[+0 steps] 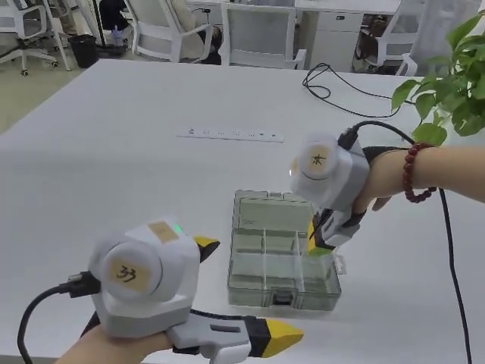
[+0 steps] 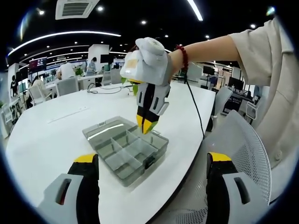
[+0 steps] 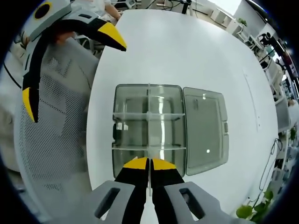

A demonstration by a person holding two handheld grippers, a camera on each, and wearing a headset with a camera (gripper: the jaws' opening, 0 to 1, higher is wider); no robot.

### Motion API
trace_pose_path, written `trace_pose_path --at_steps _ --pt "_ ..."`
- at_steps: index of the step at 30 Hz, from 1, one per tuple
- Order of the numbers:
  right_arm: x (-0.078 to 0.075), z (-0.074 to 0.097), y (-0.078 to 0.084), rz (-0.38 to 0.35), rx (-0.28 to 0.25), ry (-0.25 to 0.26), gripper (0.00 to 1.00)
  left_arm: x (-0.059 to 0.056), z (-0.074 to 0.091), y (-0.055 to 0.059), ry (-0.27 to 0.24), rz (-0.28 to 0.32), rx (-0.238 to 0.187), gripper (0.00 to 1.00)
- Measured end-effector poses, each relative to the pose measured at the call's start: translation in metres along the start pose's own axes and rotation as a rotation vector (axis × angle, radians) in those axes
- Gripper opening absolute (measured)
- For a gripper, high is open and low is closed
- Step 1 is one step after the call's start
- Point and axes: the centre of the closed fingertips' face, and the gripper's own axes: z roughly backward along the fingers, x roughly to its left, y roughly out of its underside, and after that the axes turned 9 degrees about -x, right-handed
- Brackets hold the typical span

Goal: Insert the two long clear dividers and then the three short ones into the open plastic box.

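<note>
Low at left, the white-and-yellow left hand-held gripper [image 1: 250, 289] hung released. On the white bench [image 1: 151, 174], the open clear grey plastic box [image 1: 280, 292] had free room all round. Over its right side the right hand-held gripper [image 1: 314, 244] pinched a thin clear divider [image 3: 149, 182]; tilted, it could miss its slots and jam.

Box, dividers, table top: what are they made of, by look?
Table top: plain white, matte; laminate perhaps, can't tell. Box: likely moulded plastic, grey-tinted, glossy; table shows through the lid. Dividers: clear plastic, visible mainly as bright edges.
</note>
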Motion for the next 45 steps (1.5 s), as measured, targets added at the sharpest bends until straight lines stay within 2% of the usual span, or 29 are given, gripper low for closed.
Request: trace_pose_path --at_steps 9,18,23,34,45 --pt "0.001 -0.011 0.005 0.032 0.041 -0.020 0.03 0.000 0.000 0.003 0.002 0.002 0.006 0.98" --pt "0.001 -0.016 0.008 -0.014 0.026 -0.025 0.03 0.002 0.000 0.003 0.001 -0.003 0.012 0.97" --pt "0.001 -0.021 0.010 -0.014 0.036 -0.027 0.03 0.003 0.000 0.003 0.000 -0.003 0.014 0.97" --pt "0.001 -0.034 0.017 -0.062 0.036 -0.031 0.03 0.006 0.002 0.003 -0.006 -0.004 0.013 0.97" --pt "0.002 -0.038 0.019 -0.057 0.030 -0.026 0.03 0.009 0.002 0.003 -0.015 -0.001 0.013 0.97"
